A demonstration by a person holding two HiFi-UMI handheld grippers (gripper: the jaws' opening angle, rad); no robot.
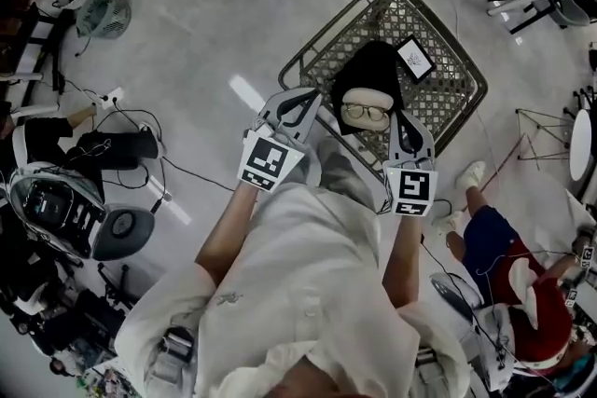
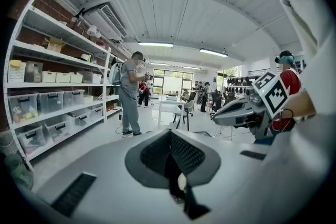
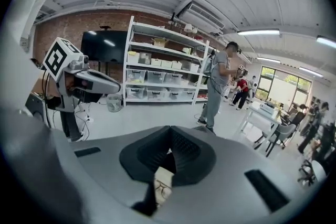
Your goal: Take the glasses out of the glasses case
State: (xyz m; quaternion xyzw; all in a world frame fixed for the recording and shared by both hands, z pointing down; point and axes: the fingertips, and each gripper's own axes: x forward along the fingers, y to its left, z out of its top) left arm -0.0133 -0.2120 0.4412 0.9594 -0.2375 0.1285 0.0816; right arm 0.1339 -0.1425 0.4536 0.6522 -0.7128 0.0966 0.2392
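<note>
- I am looking down on the glasses case [image 1: 371,70]. It is lying open in the wire basket [image 1: 448,121], about the middle and a little toward the near corner.
- The black lid is leaning back toward the far corner and the cream lining is facing up. The glasses [image 1: 366,114] are sitting in that lining with both lenses showing, not yet out.
- **Key relation:** the long axis of the glasses is running side to side, along the line between my two tongs. The frame is lying just right of the left tongs [image 1: 318,105] and just left of the right tongs [image 1: 396,120].
- The right tongs are sitting nearer, almost at the right-hand lens. The left tongs are standing at the case's left edge, with black shell between them and the frame.
- **Left tongs:** in the left gripper view the jaws are looking pressed together on a dark strip with a sliver of cream beside it. I am reading the strip as the case's black edge, and the grip as a clamp steadying the case.
- **Right tongs:** in the right gripper view the jaws are standing slightly apart. The cream lining and one lens are showing through the gap, just beyond the tips. I am seeing nothing gripped there.
- **Judgement:** the coming move is falling to the right tongs. It calls for a short reach leftward and down onto the frame, closing across the thin frame rather than along its length, while the left tongs are pinning the case.
</note>
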